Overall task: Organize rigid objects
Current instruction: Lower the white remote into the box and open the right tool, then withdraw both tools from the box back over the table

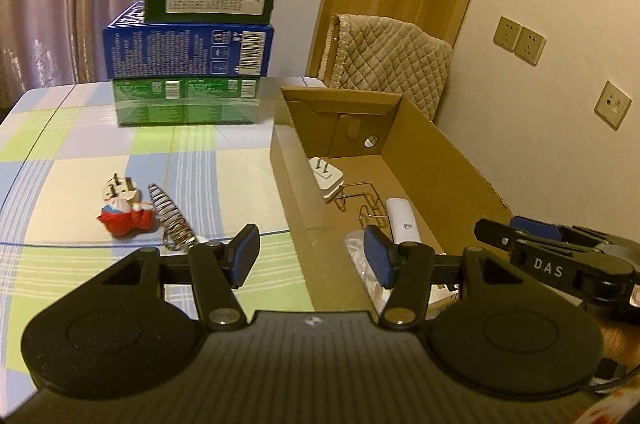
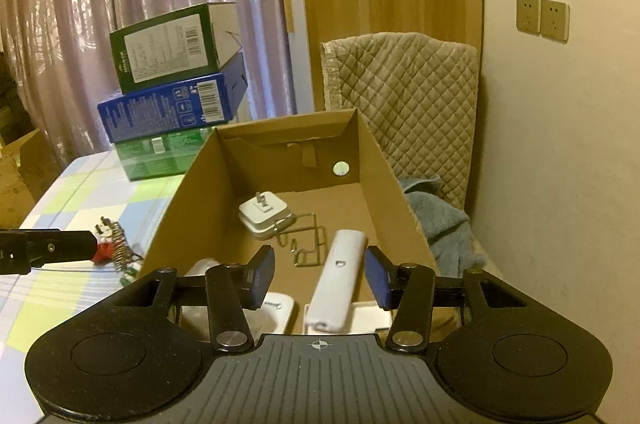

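While both grippers hang over the table, my main worry is the open brown cardboard box [image 2: 372, 159]: its near wall sits between me and the loose pieces, so a low swing could snag the rim and shove it.

Left on the checked tablecloth [image 1: 80, 151]: a small red-and-white toy figure [image 1: 126, 216] touching a striped coiled metal spring [image 1: 172, 216]. The spring looks likely to roll or slip from a pinch.

Left gripper [image 1: 310, 258]: jaws spread, nothing between them, straddling the box wall.

Right gripper [image 2: 320, 278]: jaws parted over the box; the white plastic stick-shaped device [image 2: 340, 276] lies beneath on the box floor, pads not pressing it. Nearby: white square plug adapter [image 2: 264, 216], bent wire rack [image 2: 308, 240].
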Tool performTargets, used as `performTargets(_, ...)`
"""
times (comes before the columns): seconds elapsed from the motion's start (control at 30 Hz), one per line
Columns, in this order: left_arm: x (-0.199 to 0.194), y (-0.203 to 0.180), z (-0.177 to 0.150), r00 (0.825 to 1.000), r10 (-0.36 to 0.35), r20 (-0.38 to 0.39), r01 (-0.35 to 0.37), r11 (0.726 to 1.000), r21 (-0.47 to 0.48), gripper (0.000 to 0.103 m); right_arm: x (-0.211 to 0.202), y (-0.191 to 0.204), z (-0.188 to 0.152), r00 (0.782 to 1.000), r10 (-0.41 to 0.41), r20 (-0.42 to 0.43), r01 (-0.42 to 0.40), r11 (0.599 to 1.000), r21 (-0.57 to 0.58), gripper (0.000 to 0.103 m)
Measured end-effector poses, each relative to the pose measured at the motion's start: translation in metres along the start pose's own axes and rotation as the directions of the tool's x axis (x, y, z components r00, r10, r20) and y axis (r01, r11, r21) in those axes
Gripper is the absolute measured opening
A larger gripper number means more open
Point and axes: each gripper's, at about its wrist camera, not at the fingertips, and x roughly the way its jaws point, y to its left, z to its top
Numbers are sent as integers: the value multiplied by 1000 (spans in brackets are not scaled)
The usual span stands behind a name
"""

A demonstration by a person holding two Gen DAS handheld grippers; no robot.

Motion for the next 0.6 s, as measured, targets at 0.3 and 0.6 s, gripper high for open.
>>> performTargets(0.3,-25,13,-11,1000,30,1,-30,999,-13,53,-29,23,-9,1000,30,3,-30,999,22,48)
performTargets(0.6,-52,32,-27,998,64,0,-64,997,-38,53,-53,52,-15,997,73,13,-73,997,22,51)
